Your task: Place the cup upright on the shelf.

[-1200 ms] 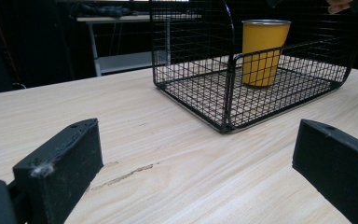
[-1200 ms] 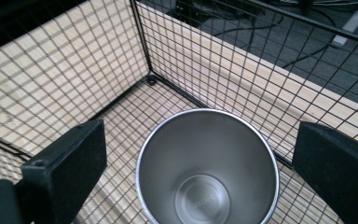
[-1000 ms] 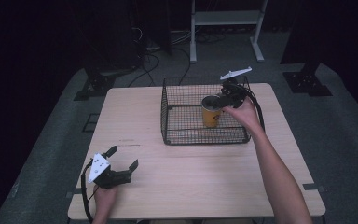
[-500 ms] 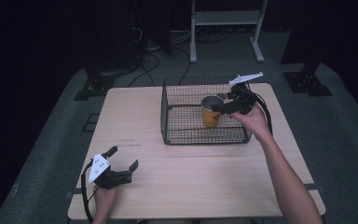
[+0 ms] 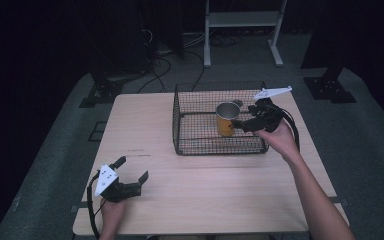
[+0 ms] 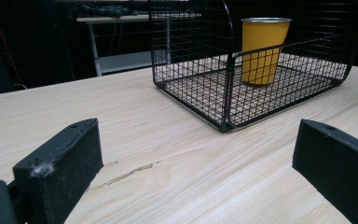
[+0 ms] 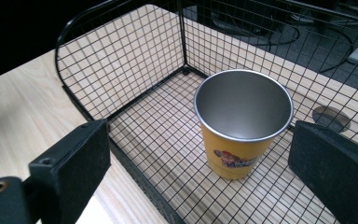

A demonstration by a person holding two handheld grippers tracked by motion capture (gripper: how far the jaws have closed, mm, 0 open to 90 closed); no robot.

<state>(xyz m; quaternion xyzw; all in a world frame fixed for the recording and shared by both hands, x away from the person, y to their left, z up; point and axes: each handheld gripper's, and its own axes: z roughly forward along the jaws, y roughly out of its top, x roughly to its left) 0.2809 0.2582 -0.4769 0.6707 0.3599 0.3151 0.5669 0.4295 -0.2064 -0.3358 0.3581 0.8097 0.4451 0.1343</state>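
Two black jaws of the right claw (image 5: 243, 125) stand wide apart with nothing between them, held at the right rim of the wire basket (image 5: 200, 145). In the right gripper view the yellow cup (image 7: 242, 128) stands upright just ahead of those jaws, apart from both, its steel inside bare and a small printed picture on its side. The cup rests on the basket's mesh floor, toward the right half, and a round hole in the desk (image 5: 180, 190) shows beyond the mesh. The left claw (image 5: 131, 174) lies low over the near left part of the desk, well apart from the basket, its jaws spread wide and gripping nothing.
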